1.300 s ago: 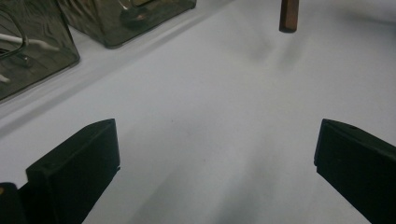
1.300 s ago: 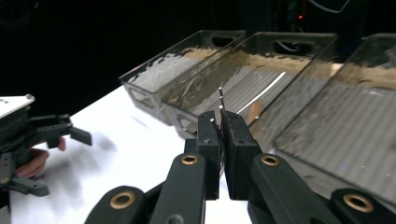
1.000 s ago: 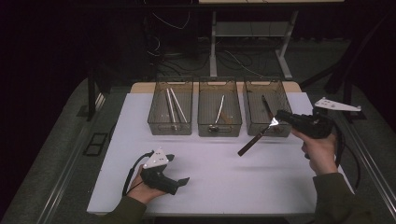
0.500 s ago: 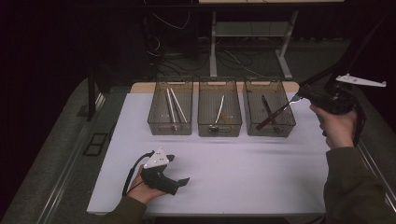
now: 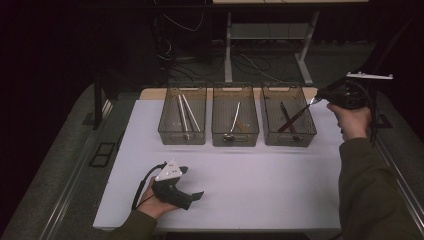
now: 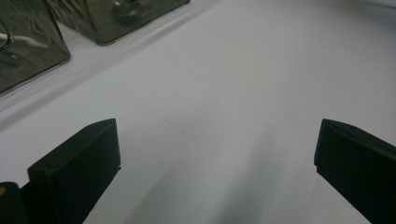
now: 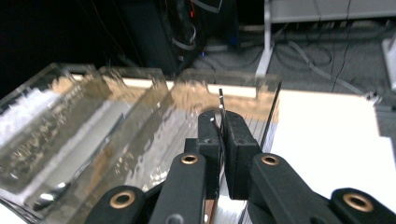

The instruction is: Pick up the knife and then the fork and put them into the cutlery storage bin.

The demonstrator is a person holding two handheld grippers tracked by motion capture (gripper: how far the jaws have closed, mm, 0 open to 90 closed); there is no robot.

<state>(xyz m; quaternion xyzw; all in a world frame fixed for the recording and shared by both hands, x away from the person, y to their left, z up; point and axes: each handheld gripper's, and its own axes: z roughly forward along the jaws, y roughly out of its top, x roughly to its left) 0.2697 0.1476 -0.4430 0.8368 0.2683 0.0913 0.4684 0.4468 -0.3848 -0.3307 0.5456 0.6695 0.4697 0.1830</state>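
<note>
White tabletop point(image 5: 260, 190) under us, dark room beyond. Nearest, our left gripper point(image 5: 196, 196) rests on it in the left hand point(image 5: 155, 202), jaws spread wide, nothing between. Farther, three clear bins; the right bin point(image 5: 288, 140) holds dark utensils. Beside its far right corner our right gripper point(image 5: 320, 95) clamps a thin metal-tipped utensil point(image 5: 295, 116), slanting down into that bin.

White table point(image 5: 280, 195): 3 clear bins point(image 5: 235, 134) in row at far edge.

Both grippers: black body w/ grey triangular plate; right gripper point(image 7: 223, 135) brass-ringed pivots; olive sleeves point(image 5: 370, 195) beside white table point(image 5: 260, 185)
</note>
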